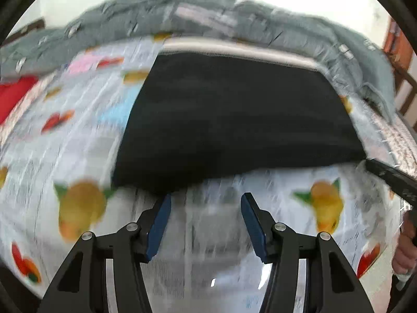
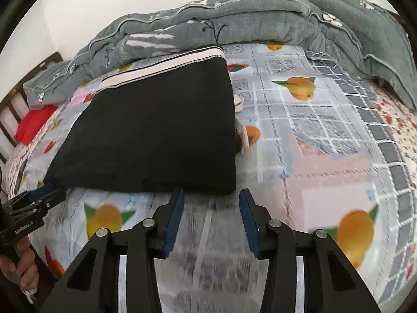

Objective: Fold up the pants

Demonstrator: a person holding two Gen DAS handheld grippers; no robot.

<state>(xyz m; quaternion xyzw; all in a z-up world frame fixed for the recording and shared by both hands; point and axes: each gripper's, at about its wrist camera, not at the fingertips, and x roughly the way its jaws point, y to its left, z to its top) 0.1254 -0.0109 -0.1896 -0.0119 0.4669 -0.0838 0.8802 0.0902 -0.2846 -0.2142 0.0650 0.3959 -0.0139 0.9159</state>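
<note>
The black pants [image 1: 229, 120] lie folded flat on the bed, with a white striped waistband [image 1: 234, 47] at the far edge. They also show in the right wrist view [image 2: 156, 135], waistband [image 2: 166, 65] at the far side. My left gripper [image 1: 206, 200] is open and empty, just short of the pants' near edge; it also shows at the left of the right wrist view [image 2: 43, 195]. My right gripper [image 2: 212, 195] is open and empty at the pants' near right corner; one of its fingers [image 1: 391, 180] enters the left wrist view from the right.
A fruit-print bedsheet [image 2: 299, 120] covers the bed. A rumpled grey quilt [image 2: 234, 18] lies along the far side. A red cloth [image 2: 34, 122] sits at the far left by the wooden bed frame [image 2: 10, 112]. A small white tag [image 2: 238, 103] lies by the pants' right edge.
</note>
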